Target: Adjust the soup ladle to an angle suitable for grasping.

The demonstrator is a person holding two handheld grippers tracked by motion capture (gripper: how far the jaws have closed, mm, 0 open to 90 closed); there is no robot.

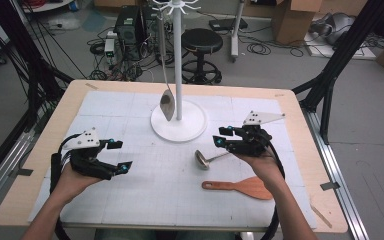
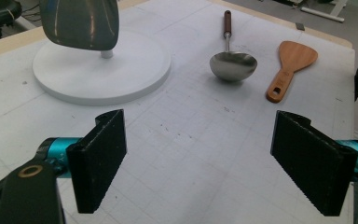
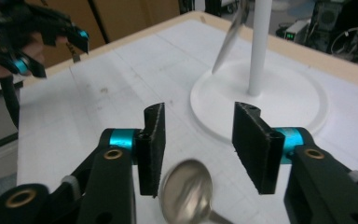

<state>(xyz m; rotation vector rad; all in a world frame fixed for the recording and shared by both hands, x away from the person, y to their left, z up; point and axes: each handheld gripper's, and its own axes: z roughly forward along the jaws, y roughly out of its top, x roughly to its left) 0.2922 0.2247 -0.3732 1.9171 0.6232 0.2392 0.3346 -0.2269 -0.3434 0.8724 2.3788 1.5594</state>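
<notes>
Now right hand-held gripper (image 3: pixel 198 149) half-open over ladle (image 3: pixel 186 191), unheld, left hand-held gripper (image 2: pixel 214 163) wide, empty.

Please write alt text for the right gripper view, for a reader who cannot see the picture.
The right claw hangs open just above the bowl of a metal ladle lying on the white table mat, with nothing gripped. Behind stands a white rack on a round base, and the left claw shows at upper left.
</notes>
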